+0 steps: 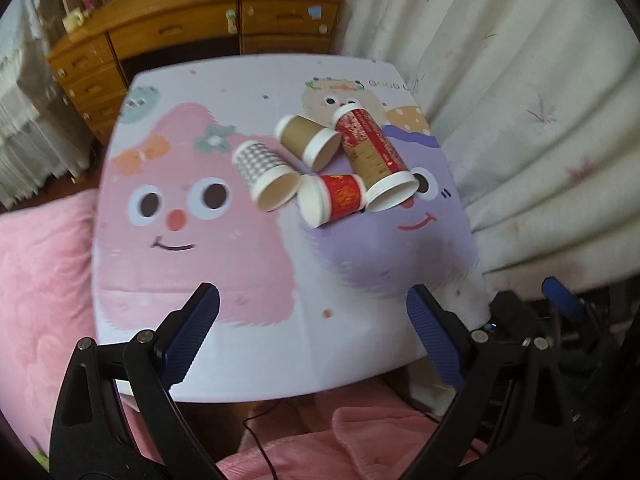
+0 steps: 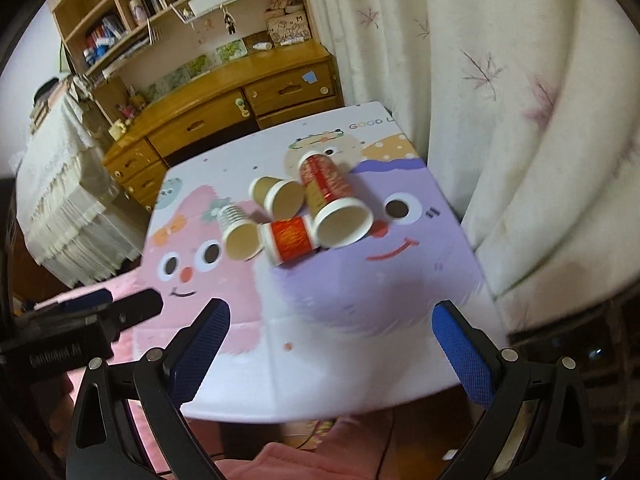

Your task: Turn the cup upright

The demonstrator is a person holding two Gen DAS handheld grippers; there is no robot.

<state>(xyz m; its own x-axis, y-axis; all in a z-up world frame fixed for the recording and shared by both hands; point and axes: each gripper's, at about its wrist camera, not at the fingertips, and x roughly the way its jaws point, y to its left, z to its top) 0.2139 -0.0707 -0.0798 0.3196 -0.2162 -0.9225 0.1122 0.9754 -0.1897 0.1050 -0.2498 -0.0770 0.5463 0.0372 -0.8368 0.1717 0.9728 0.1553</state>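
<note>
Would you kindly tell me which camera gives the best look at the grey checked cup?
The left wrist view: the grey checked cup lies on its side, showing its patterned wall and open mouth. In the right wrist view the cup appears smaller, mostly mouth-on, its pattern hardly visible.

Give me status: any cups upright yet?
Done: nothing. All four lie on their sides: checkered cup, brown cup, short red cup, tall red cup.
In hand: nothing; left gripper and right gripper are open, short of the cluster.
Left: every flip.
</note>
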